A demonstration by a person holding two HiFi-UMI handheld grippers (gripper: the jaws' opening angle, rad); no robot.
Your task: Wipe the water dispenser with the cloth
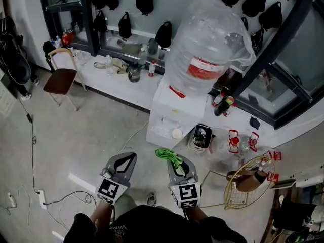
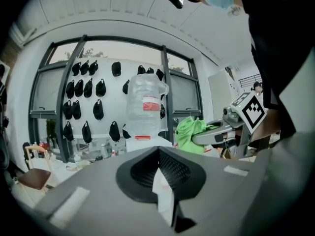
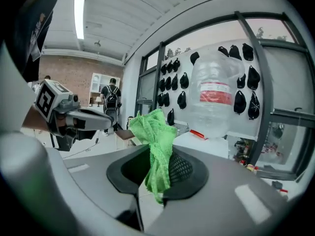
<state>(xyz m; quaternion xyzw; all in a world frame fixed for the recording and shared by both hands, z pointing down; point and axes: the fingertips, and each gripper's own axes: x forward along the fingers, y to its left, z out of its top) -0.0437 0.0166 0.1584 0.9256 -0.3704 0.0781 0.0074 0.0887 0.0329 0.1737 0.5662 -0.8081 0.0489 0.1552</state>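
Observation:
The white water dispenser (image 1: 172,116) stands against the window ledge with a large clear bottle (image 1: 210,47) on top. It is ahead of both grippers and neither touches it. My right gripper (image 1: 175,162) is shut on a green cloth (image 1: 169,156), which bunches up out of the jaws (image 3: 155,141). To its left, my left gripper (image 1: 126,161) is held level with it, shut with nothing in it. In the left gripper view the dispenser (image 2: 142,142) and bottle (image 2: 145,104) show straight ahead, and the cloth (image 2: 189,132) is at the right.
A wooden chair (image 1: 61,77) stands at the left by a low ledge (image 1: 101,75) cluttered with bottles. A small bin (image 1: 201,137) and red-capped bottles (image 1: 234,140) sit right of the dispenser. A wire basket (image 1: 248,184) is at the right. Cables (image 1: 31,135) cross the floor.

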